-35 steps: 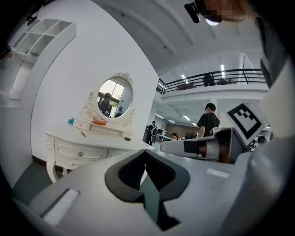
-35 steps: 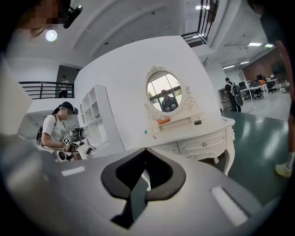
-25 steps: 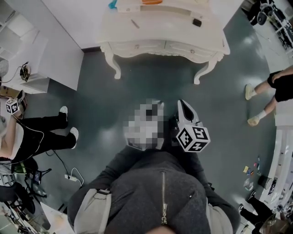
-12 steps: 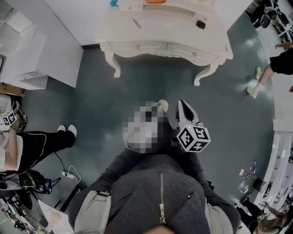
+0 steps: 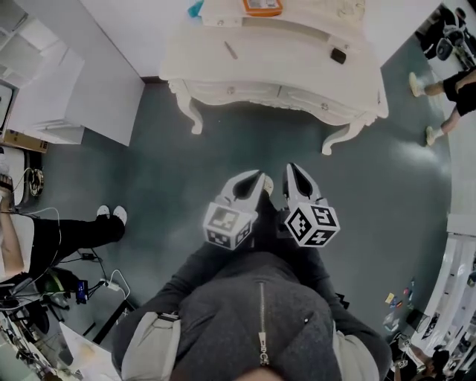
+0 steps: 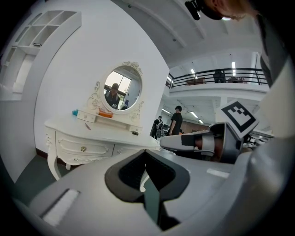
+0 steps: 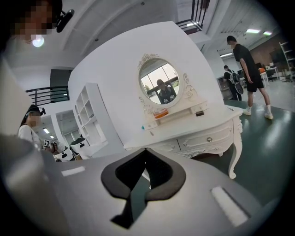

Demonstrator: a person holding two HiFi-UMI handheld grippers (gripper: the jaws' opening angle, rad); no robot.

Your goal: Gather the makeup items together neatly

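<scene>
A white dressing table stands ahead across the dark floor. On it lie a thin stick and a small black item. A teal item and an orange item sit on the shelf under the oval mirror. My left gripper and right gripper are side by side at my chest, pointing at the table and well short of it. Both are shut with nothing between the jaws, as the left gripper and right gripper views show.
A white shelf unit stands at the left wall. A person sits at the left with cables on the floor nearby. Another person walks at the far right. Dark floor lies between me and the table.
The table has come nearer and lower in the head view as both grippers moved toward it. The person at the right has walked further off.
</scene>
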